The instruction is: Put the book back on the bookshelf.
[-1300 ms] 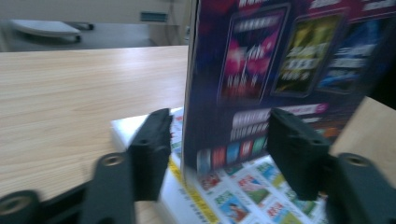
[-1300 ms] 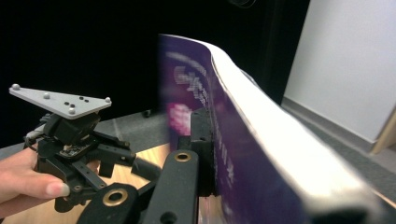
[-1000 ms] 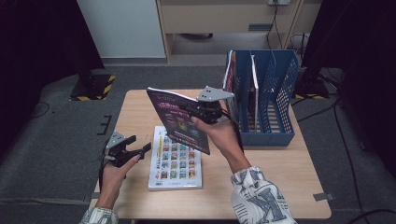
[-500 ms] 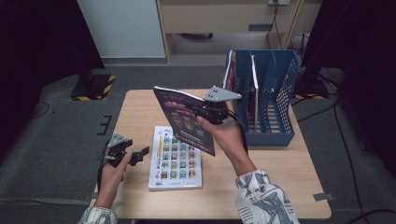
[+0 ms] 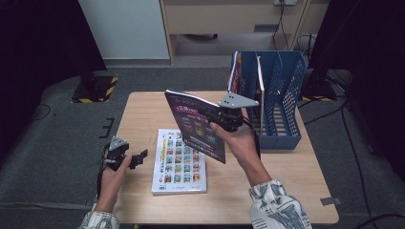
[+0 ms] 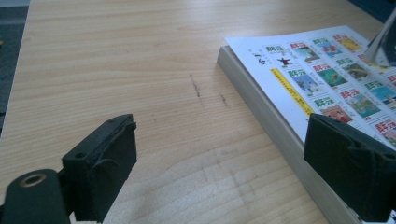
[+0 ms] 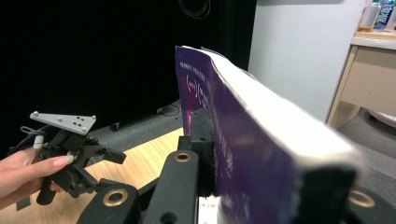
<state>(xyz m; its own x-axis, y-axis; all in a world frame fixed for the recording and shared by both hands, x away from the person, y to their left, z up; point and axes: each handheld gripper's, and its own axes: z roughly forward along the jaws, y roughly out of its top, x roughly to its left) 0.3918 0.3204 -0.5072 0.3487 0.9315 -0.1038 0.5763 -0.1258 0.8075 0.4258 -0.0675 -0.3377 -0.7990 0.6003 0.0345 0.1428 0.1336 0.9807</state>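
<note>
My right gripper (image 5: 220, 118) is shut on a thick purple-covered book (image 5: 196, 125), held upright and tilted above the middle of the table. In the right gripper view the purple book (image 7: 243, 140) sits clamped between the black jaws, its white page edge facing up. A second book with a white cover of small coloured pictures (image 5: 180, 160) lies flat on the table. My left gripper (image 5: 136, 159) rests low at the table's left edge, open with nothing between its fingers. In the left gripper view the white book (image 6: 317, 98) lies beside the right-hand jaw.
A blue mesh file rack (image 5: 274, 102) stands at the table's right back, with a couple of books (image 5: 236, 71) upright in its left slots. The wooden table (image 5: 143, 109) ends near my left hand. Dark floor and a cabinet lie beyond.
The right gripper has carried the purple book a little toward the blue rack and raised it more upright. The left gripper has drawn slightly left and back toward the table's edge.
</note>
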